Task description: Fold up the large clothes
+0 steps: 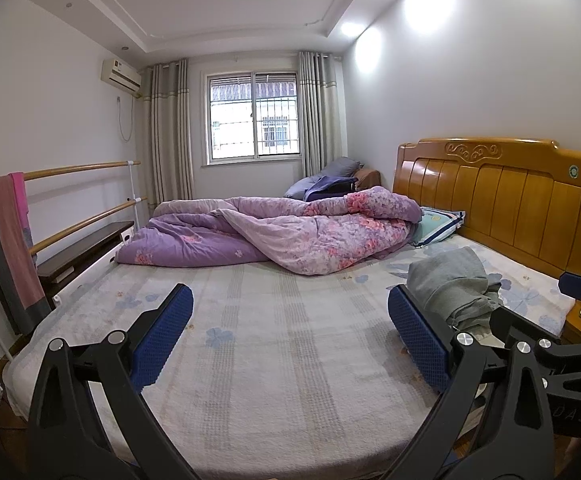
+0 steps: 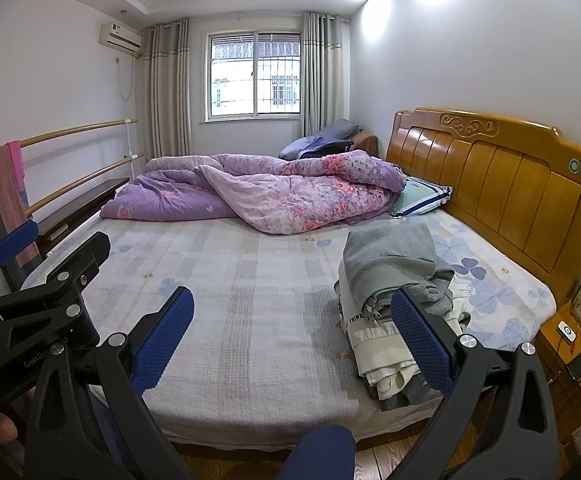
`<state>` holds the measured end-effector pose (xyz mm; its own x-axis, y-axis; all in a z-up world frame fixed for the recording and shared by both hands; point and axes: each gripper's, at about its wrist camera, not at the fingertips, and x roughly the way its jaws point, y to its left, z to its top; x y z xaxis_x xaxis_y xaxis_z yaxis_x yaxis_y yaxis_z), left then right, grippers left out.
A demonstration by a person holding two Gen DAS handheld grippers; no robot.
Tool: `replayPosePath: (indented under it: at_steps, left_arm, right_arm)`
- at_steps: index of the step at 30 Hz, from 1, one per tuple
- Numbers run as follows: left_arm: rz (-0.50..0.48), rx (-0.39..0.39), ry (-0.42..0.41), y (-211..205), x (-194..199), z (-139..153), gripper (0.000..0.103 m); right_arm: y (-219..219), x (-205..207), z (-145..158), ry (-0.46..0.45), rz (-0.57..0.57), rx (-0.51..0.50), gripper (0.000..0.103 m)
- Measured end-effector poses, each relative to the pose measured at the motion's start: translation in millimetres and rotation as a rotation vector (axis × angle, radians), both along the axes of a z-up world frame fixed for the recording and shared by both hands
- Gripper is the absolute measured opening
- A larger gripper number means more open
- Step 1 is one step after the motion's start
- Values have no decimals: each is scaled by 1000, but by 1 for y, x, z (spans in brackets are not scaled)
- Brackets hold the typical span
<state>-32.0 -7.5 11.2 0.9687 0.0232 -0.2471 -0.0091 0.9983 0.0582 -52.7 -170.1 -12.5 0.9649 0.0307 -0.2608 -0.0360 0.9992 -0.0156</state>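
White-walled bedroom: barred window [image 1: 253,117], grey curtains [image 1: 169,128], wooden headboard [image 1: 498,196]

grey top [image 2: 390,256] on white clothes [image 2: 382,344], purple floral quilt [image 2: 274,188], pale blue-flowered sheet [image 2: 250,300], blue-padded tongs [image 2: 290,328]

Both my wrist cameras look forward from the foot side of the bed [image 1: 270,320] toward the window [image 2: 255,76], low and near the mattress. My right view sits slightly farther back. Both share the headboard [image 1: 502,200].
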Motion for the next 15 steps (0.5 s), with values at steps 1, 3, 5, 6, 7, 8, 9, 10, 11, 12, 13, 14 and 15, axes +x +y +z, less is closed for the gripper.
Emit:
replayPosePath:
  at_steps: [1,3,5,6,7,8,9,10,11,12,13,14,15]
  left_arm:
    - [0,1,-1,0,0,0,98]
    - [-1,-1,2,1,1,0,98]
    - [-1,-2,2,1,1,0,98]
    - [-1,0,2,2,1,0,98]
    - [0,1,1,1,1,0,98]
    - [-1,1,0,2,0,0,98]
    - [1,2,1,1,1,0,98]
    - [1,2,0,1,0,-1,98]
    - [1,1,-1,1,0,-1,98]
    - [2,1,-1,1,1,-1,98]
    - [3,2,-1,1,1,-1,98]
    - [2,2,-2,1,1,-1,98]
    - [4,1,-1,-1,1,-2,98]
  right_arm:
    - [0,0,0,1,0,1,95]
    - [0,1,0,0,-1,1,95]
    - [-1,1,0,0,-1,1,95]
    - [-1,1,0,0,0,2,95]
    - [-1,1,0,0,1,2,95]
    - [-1,1,0,1,1,1,95]
    - [-1,1,0,1,1,1,95]
    - [0,0,0,1,1,1,95]
    - [-1,2,0,2,1,1,95]
    - [-1,2,0,2,2,2,95]
    - [-1,2,0,3,1,2,95]
    - [0,2,-1,3,1,2,95]
    - [-1,3,-1,3,2,2,95]
